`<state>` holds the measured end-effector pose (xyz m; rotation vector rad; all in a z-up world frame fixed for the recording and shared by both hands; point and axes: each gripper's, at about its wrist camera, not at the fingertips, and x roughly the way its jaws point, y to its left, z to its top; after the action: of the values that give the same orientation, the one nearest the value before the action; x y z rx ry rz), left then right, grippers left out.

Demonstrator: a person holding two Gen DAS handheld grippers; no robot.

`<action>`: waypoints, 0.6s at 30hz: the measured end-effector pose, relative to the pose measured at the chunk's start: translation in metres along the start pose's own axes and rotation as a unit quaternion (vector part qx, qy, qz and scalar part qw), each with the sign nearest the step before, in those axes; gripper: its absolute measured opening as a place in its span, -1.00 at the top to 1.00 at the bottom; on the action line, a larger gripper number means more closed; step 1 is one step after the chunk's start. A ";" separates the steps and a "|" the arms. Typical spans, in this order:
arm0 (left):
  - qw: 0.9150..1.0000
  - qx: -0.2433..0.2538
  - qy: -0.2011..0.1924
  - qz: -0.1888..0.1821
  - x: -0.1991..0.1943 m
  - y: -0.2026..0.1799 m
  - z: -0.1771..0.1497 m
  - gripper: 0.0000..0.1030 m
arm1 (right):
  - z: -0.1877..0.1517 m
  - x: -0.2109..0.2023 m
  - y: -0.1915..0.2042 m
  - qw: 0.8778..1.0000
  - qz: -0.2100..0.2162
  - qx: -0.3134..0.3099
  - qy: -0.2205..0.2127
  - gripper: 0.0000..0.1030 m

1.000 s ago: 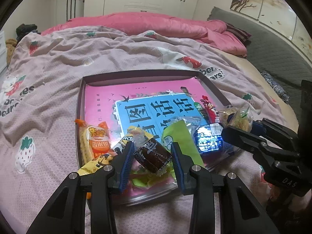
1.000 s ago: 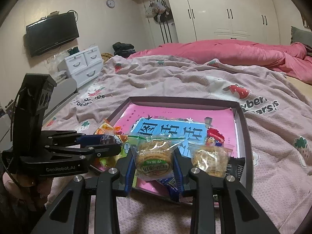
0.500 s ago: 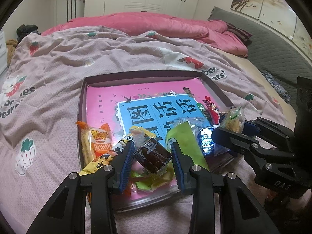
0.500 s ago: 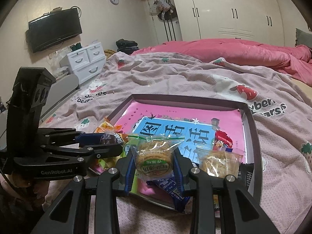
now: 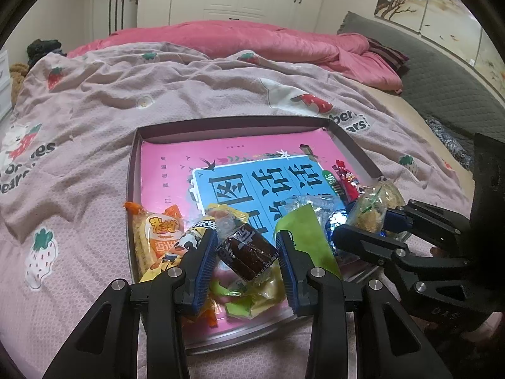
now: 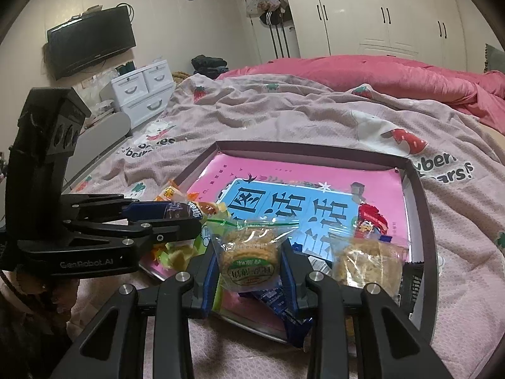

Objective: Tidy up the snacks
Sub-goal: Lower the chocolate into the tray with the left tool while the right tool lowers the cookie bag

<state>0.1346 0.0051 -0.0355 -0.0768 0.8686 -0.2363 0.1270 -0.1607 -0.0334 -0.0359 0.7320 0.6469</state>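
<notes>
Wrapped snacks (image 5: 157, 240) heaped in tray (image 5: 134, 158) – near edge

Your right gripper (image 5: 369, 221) has slid from the right edge of the left wrist view toward the middle of the frame. It brought its clear cracker packet (image 5: 375, 208) along and now hides part of the shiny blue packet (image 5: 333, 224). In the right wrist view, the loose cracker packet (image 6: 366, 262) and the red packet (image 6: 372, 221) have shifted rightward, and the tray's far rim (image 6: 315, 150) sits slightly higher.
</notes>
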 end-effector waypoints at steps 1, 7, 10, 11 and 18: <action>1.000 -0.001 0.000 0.000 0.000 0.000 0.000 0.22 | 0.000 0.000 0.000 1.000 0.000 0.000 -0.001 0.32; 1.000 0.001 0.000 0.002 0.001 -0.001 0.000 0.22 | 0.001 0.003 -0.001 1.000 0.000 0.000 -0.001 0.32; 1.000 0.002 0.001 0.002 0.001 -0.001 -0.001 0.22 | 0.002 0.004 -0.001 1.000 -0.001 0.001 -0.002 0.32; 1.000 0.003 0.002 0.002 0.001 -0.001 -0.001 0.22 | 0.002 0.005 -0.001 1.000 0.000 0.003 -0.001 0.32; 1.000 0.005 0.003 0.001 0.002 -0.002 -0.003 0.22 | 0.002 0.005 -0.003 1.000 0.005 0.012 -0.001 0.31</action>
<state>0.1330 0.0024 -0.0381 -0.0667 0.8730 -0.2390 0.1331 -0.1602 -0.0353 -0.0109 0.7386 0.6475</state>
